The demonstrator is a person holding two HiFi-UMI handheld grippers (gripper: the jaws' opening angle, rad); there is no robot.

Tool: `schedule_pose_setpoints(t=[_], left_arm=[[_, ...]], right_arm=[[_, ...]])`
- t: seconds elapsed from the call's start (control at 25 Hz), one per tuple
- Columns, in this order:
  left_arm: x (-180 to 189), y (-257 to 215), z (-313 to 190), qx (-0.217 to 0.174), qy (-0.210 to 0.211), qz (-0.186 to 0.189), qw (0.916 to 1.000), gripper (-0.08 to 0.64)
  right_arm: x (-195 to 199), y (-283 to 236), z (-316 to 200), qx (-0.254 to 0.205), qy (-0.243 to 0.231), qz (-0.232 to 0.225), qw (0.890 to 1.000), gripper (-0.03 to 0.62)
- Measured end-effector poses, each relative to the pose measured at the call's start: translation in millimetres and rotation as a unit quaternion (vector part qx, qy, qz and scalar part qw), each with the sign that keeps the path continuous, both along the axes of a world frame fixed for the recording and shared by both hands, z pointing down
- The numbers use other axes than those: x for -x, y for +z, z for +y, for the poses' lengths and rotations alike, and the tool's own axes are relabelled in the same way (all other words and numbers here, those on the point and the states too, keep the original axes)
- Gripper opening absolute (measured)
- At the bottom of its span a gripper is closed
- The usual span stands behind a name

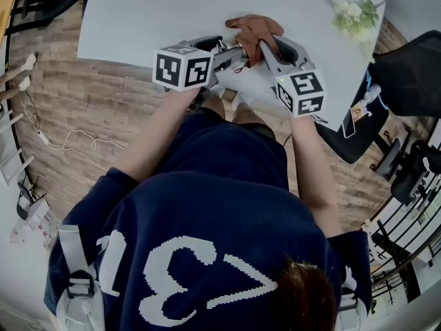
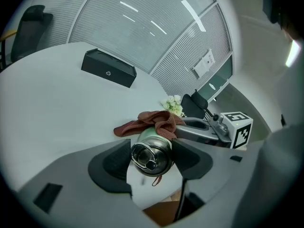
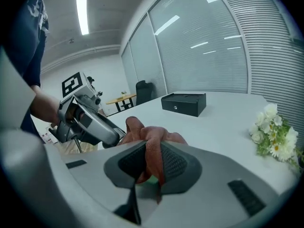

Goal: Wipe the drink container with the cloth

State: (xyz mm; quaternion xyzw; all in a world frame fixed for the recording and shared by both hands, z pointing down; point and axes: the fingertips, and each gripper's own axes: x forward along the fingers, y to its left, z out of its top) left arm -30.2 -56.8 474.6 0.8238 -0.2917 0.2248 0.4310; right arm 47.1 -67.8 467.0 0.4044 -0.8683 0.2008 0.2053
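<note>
Left hand-held gripper (image 2: 152, 161) clamps the drink container (image 2: 153, 137); right hand-held gripper (image 3: 151, 164), at 2 o'clock, pinches the cloth (image 3: 153, 137), and hard rubbing could twist the container free.

Metal drink container (image 2: 152, 156) tipped sideways, reddish-brown cloth (image 2: 151, 122) draped over its far end
</note>
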Motion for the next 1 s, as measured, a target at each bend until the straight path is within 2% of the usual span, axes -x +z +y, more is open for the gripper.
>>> schedule_pose_setpoints(t=[0.28,0.48,0.84,1.0], left_arm=[[-3,0,3,-0.016,0.025,-0.014,0.9995,0.275],[-7,-3,5,-0.048,0.056,-0.036,0.9966,0.275],[-15,-8,9,-0.097,0.114,-0.076,0.9857,0.275],[-19,-8,12,-0.121,0.143,-0.099,0.9772,0.275]], right_arm=[[-26,16,0,0.018,0.034,0.008,0.999,0.089],[-38,24,1,0.033,0.053,0.005,0.998,0.089],[-12,1,7,0.013,0.005,-0.009,1.000,0.089],[2,-9,10,-0.001,-0.022,-0.006,1.000,0.089]])
